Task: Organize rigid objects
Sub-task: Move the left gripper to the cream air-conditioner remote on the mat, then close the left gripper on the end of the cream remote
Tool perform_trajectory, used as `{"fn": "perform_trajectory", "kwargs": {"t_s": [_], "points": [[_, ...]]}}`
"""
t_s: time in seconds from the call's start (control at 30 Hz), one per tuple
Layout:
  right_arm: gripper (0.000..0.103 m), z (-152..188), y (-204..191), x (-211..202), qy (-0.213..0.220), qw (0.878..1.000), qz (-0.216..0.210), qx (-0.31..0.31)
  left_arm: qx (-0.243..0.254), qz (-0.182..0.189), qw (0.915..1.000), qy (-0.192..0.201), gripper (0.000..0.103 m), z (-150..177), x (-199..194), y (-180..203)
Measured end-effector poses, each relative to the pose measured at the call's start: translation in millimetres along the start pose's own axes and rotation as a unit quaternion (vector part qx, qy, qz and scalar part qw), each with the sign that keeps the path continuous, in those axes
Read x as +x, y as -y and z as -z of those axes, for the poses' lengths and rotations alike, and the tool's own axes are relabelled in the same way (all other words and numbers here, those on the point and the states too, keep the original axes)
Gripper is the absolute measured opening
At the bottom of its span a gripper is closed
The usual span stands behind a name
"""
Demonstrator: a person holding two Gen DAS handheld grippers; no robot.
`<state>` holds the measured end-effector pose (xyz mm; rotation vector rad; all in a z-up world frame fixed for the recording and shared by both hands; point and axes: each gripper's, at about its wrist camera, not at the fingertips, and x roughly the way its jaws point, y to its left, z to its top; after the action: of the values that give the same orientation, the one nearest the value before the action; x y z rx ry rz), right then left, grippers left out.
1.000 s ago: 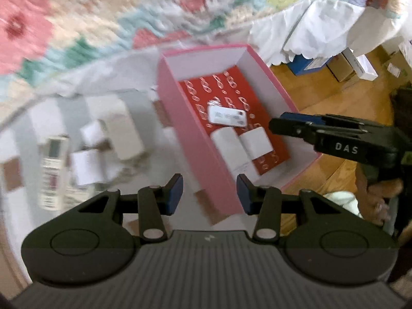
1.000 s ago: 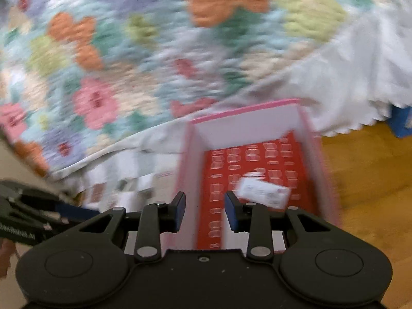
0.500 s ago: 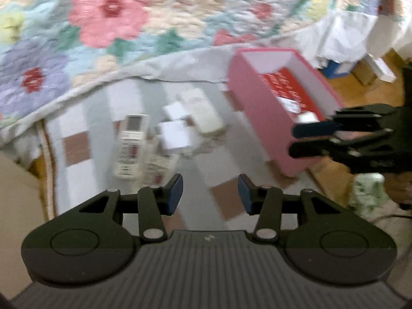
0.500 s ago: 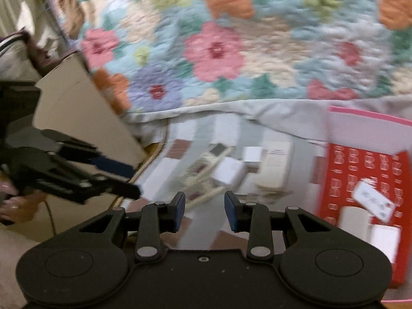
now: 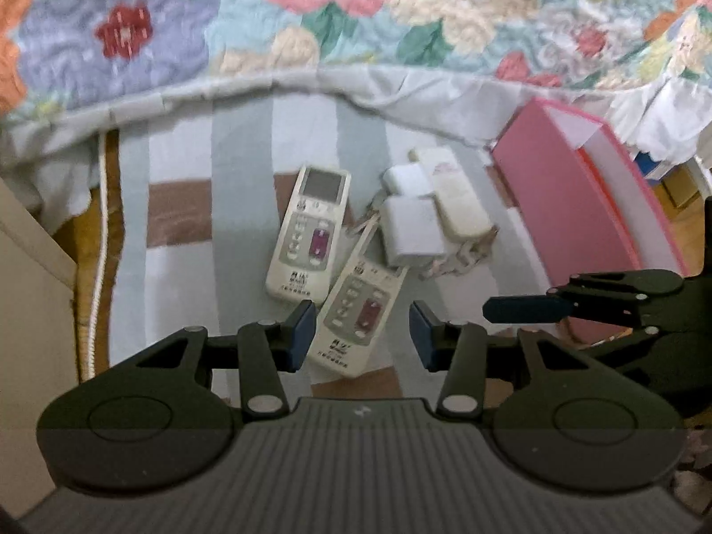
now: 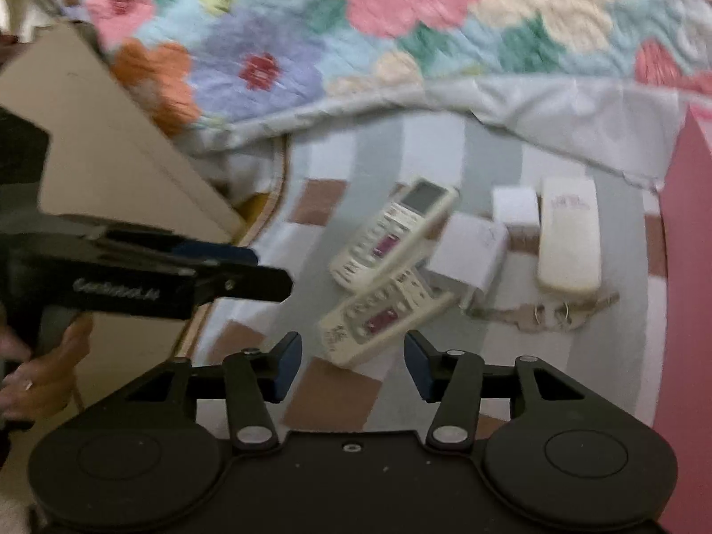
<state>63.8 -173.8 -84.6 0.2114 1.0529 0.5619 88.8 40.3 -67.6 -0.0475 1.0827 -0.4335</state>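
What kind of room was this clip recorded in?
Most likely a bedroom floor at home. A floral quilt with a white bed skirt hangs over a checked rug, where two remote controls and small white boxes lie beside a pink box.

Little can be read. In the right wrist view, pale lettering runs along the side of the left gripper (image 6: 249,267), too blurred to spell out. The two remote controls (image 5: 309,233) (image 5: 358,318) carry small printed marks near their lower ends, illegible.
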Motion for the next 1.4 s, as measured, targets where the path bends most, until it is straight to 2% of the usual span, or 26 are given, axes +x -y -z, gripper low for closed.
{"fn": "perform_trajectory", "kwargs": {"t_s": [0.13, 0.23, 0.5, 0.53, 0.57, 0.6, 0.63, 0.67, 0.77, 0.87, 0.93, 1.0, 1.07, 1.1, 1.17, 1.23, 1.3, 1.33, 1.4], "points": [[0.059, 16.4, 10.9, 19.8, 0.010, 1.000, -0.001, 0.025, -0.014, 0.004, 0.9998, -0.012, 0.044, 6.0, 33.3, -12.9], [0.061, 29.8, 22.8, 26.0, 0.038, 0.998, 0.004, 0.050, -0.005, -0.008, 0.9997, -0.024, 0.043, 8.9, 55.6, -15.4], [0.061, 35.7, 28.4, 45.9, 0.018, 0.998, -0.011, 0.065, -0.008, -0.020, 0.9984, -0.052, 0.042, 14.9, 88.4, -13.5], [0.061, 35.4, 27.6, 46.9, 0.017, 0.998, -0.011, 0.063, -0.023, -0.004, 0.9979, -0.060, 0.041, 14.9, 89.4, -15.6], [0.061, 35.5, 26.6, 48.3, 0.015, 0.998, -0.010, 0.059, -0.054, 0.029, 0.9953, -0.075, 0.032, 15.8, 90.4, -20.3], [0.062, 36.0, 26.2, 49.1, 0.014, 0.998, -0.007, 0.055, -0.092, 0.077, 0.9884, -0.094, 0.016, 18.8, 92.4, -25.4], [0.068, 36.1, 25.7, 50.4, 0.007, 0.999, -0.005, 0.050, -0.110, 0.097, 0.9842, -0.099, 0.012, 21.0, 92.7, -26.6], [0.071, 37.3, 25.0, 52.2, -0.002, 0.999, 0.003, 0.043, -0.112, 0.099, 0.9833, -0.103, 0.012, 22.3, 92.4, -24.0], [0.071, 40.7, 22.1, 56.9, -0.009, 0.999, 0.022, 0.023, -0.095, 0.103, 0.9842, -0.108, 0.012, 24.0, 92.5, -12.8], [0.075, 39.3, 18.0, 57.1, -0.012, 0.999, 0.035, 0.001, -0.111, 0.100, 0.9818, -0.117, 0.013, 21.8, 97.1, -11.5], [0.080, 39.7, 15.7, 57.7, -0.005, 0.999, 0.047, -0.014, -0.107, 0.071, 0.9867, -0.099, 0.016, 18.4, 97.7, -13.1], [0.081, 41.1, 14.5, 60.8, 0.000, 0.997, 0.067, -0.033, -0.121, 0.061, 0.9876, -0.080, 0.021, 15.2, 98.6, -17.2], [0.082, 42.8, 13.7, 62.6, 0.011, 0.996, 0.072, -0.049, -0.145, 0.077, 0.9833, -0.080, 0.021, 14.1, 100.9, -23.8], [0.082, 43.0, 13.5, 63.4, 0.013, 0.996, 0.073, -0.052, -0.148, 0.089, 0.9816, -0.080, 0.014, 13.5, 102.3, -24.7], [0.082, 43.4, 12.3, 63.7, 0.019, 0.995, 0.076, -0.055, -0.140, 0.100, 0.9819, -0.079, 0.011, 12.7, 102.3, -19.8], [0.085, 43.7, 11.2, 64.6, 0.022, 0.995, 0.079, -0.058, -0.139, 0.118, 0.9781, -0.099, 0.011, 12.0, 105.0, -14.4], [0.081, 45.1, 11.6, 62.9, 0.022, 0.993, 0.098, -0.063, -0.136, 0.122, 0.9772, -0.107, 0.011, 12.7, 104.4, -6.5], [0.076, 45.5, 11.3, 62.3, 0.013, 0.991, 0.108, -0.077, -0.128, 0.122, 0.9784, -0.107, 0.011, 13.3, 103.0, -1.5], [0.059, 46.0, 7.5, 60.1, -0.015, 0.986, 0.134, -0.101, -0.127, 0.135, 0.9763, -0.111, 0.010, 14.3, 98.1, 2.9]]}}
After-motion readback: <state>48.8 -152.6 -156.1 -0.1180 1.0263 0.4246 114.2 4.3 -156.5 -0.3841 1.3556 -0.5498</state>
